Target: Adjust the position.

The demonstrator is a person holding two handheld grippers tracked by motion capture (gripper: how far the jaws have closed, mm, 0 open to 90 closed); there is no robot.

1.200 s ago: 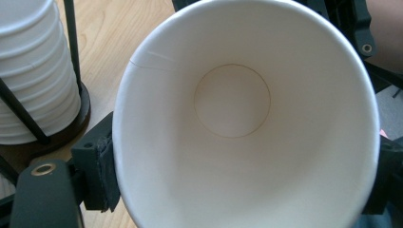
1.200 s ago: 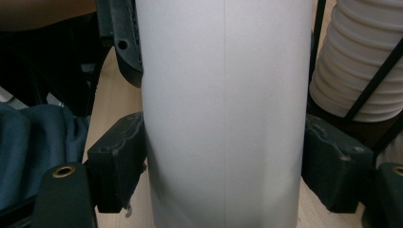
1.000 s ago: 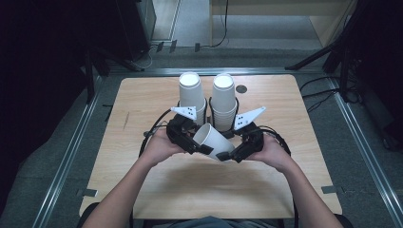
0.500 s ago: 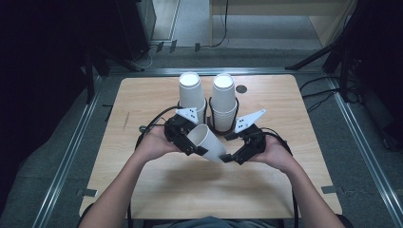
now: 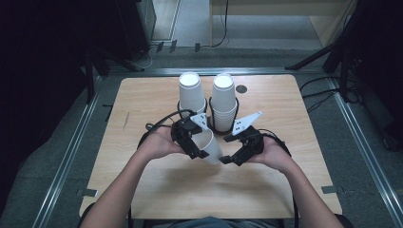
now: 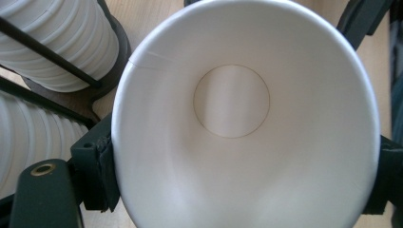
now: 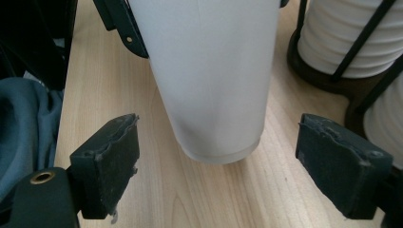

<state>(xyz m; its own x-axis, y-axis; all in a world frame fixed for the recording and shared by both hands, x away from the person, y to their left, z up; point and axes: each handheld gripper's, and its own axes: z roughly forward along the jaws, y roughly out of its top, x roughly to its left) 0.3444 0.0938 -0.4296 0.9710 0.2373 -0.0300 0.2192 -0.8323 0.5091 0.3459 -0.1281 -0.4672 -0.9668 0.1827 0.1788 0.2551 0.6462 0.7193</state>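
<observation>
A white paper cup (image 5: 211, 147) is tilted over the middle of the wooden table (image 5: 142, 99). My left gripper (image 5: 194, 142) is shut on it near the rim. In the left gripper view the cup (image 6: 233, 99) opens toward the camera and its round bottom shows inside, with the left gripper (image 6: 240, 175) pressing its rim from both sides. My right gripper (image 5: 232, 159) is open at the cup's base. In the right gripper view the cup (image 7: 214, 76) hangs just above the wood, and the right gripper (image 7: 225, 161) has its jaws wide on either side, not touching it.
Two tall stacks of white paper cups (image 5: 192, 92) (image 5: 224, 97) stand upside down in black wire holders just behind the grippers. A small dark round hole (image 5: 241, 89) sits near the table's far edge. Metal rails and dark floor surround the table.
</observation>
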